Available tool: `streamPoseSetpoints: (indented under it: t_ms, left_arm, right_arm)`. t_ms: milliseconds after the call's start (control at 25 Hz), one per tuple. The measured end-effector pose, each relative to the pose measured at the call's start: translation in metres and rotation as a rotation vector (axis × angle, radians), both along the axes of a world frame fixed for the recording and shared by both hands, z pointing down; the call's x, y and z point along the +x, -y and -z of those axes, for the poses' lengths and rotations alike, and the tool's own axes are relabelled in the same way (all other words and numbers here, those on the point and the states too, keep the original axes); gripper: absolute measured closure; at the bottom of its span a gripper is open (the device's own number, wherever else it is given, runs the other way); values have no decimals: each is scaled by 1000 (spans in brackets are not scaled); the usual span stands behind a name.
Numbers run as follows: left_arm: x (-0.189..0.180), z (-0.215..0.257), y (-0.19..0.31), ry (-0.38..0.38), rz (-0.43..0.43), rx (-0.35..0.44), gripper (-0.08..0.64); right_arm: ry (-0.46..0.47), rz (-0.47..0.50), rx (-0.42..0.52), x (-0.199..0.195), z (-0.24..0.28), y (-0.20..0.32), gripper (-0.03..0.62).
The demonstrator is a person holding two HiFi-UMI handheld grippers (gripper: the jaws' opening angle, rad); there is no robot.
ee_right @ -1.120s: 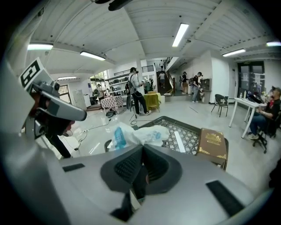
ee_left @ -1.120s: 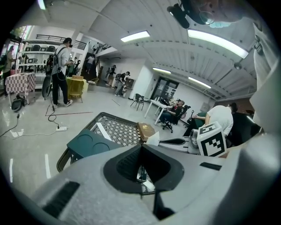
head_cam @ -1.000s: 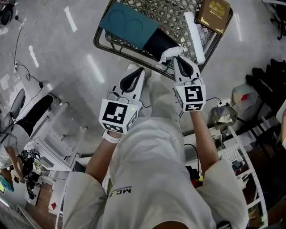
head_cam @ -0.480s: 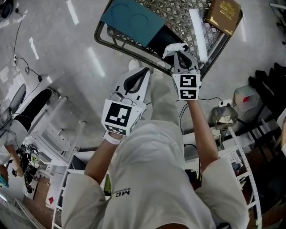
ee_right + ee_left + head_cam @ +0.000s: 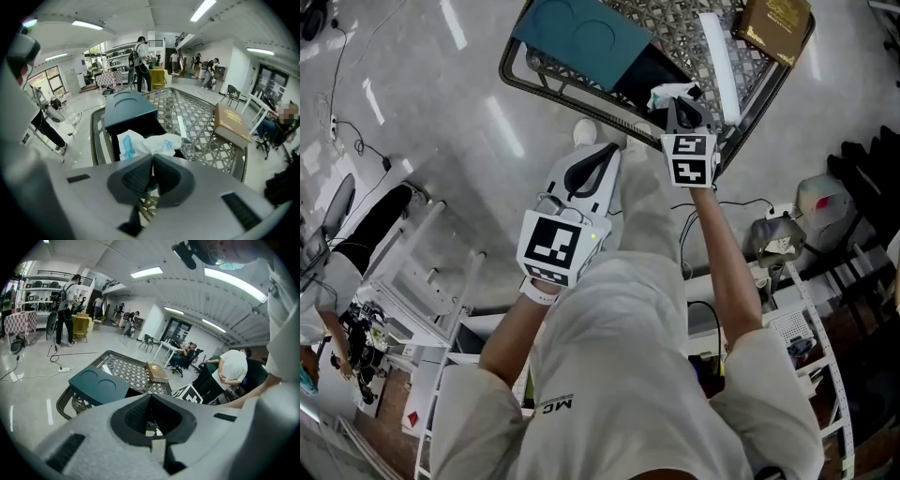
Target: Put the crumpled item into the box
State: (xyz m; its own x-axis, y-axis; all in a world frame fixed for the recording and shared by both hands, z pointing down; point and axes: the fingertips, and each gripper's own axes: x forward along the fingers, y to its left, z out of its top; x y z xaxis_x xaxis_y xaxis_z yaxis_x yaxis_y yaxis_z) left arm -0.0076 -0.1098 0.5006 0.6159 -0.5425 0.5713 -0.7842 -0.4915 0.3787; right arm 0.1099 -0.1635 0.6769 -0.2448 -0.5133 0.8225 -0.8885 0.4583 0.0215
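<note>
The crumpled white item with blue print (image 5: 668,92) (image 5: 149,142) is pinched in my right gripper (image 5: 681,103) (image 5: 153,155), which is shut on it. It hangs over the near end of the open dark box (image 5: 639,75) (image 5: 140,123) on the lattice table (image 5: 534,82). A teal lid (image 5: 581,33) (image 5: 127,108) (image 5: 98,386) lies across the box's far end. My left gripper (image 5: 602,155) (image 5: 151,395) is shut with nothing in it, held short of the table's near rim, over the person's leg.
A brown book (image 5: 778,23) (image 5: 231,124) (image 5: 156,371) and a white strip (image 5: 717,56) lie on the lattice top right of the box. A white frame (image 5: 422,272) stands at left and wire shelving (image 5: 811,347) at right. People stand in the background.
My right gripper has carried the crumpled item forward from the table's near rim to over the dark box. The left gripper has barely moved.
</note>
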Motion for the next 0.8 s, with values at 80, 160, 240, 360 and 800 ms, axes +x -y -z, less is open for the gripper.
streamPoseSetpoints:
  t_ms: [80,160,240,360,800]
  left_arm:
    - [-1,-1,-2,0,-3,-4,537]
    - [-1,-1,-4,1,-8,-5,537]
    - [-2,-1,-6,-1,-12,-5,537]
    - [-3,0,-7,0,-16,1,537]
    - [2,32,-6,-1,-47,63,537]
  right_arm:
    - [-1,1,0,-1,-2,-1,567]
    - [-4,-1,1,-1,-3,-2,560]
    - [8,-11,-3,-3,-3,-5,558]
    - [74,-50,-24,-8,-5,-9,558]
    - [110,-81,49,-1,51,-11,558]
